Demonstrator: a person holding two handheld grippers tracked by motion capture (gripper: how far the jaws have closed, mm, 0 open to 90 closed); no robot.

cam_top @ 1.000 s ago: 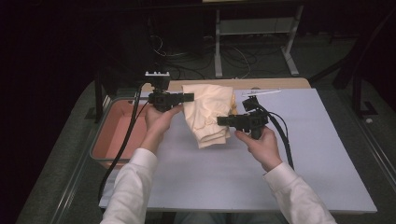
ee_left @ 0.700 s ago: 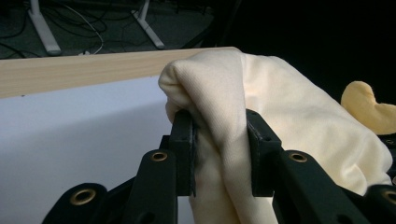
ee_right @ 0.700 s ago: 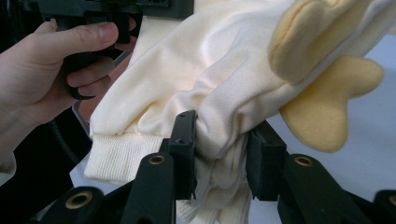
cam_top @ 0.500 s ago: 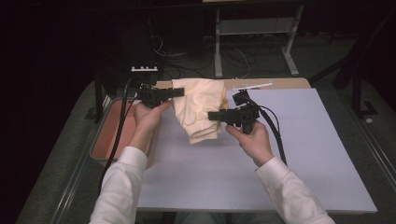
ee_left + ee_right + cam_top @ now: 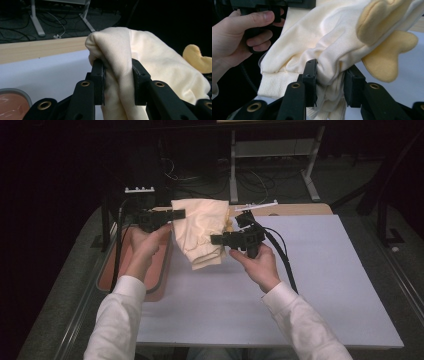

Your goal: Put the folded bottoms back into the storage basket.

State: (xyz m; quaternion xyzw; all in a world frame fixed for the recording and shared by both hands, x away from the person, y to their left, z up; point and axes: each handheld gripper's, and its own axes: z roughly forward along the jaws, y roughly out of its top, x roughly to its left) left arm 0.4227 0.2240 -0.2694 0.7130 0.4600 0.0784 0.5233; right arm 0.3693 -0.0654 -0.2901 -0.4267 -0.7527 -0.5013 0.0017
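**Cream garment held up between both hand-held grippers**

The cream garment (image 5: 200, 230) hangs in the air at upper centre of the high view, above the back edge of the white surface (image 5: 310, 285). The left hand-held gripper (image 5: 172, 213) is clamped on its top left fold; the left gripper view has both jaws pinching a bunched ridge of fabric. The right hand-held gripper (image 5: 216, 239) is clamped lower, on gathered cloth near the ribbed cuff (image 5: 278, 83).

Risks, as I judge them: both bites are on thick rolled folds, so a tug could let layers slide out. Pulling the grippers apart unevenly could twist the garment. The hanging hem may drag into the reddish tray (image 5: 157, 270) at left centre.

Hard to tell: garment type, the yellow shaped pieces (image 5: 387, 55) (ears or appliqué?), how many layers each grip holds. Background is dark.
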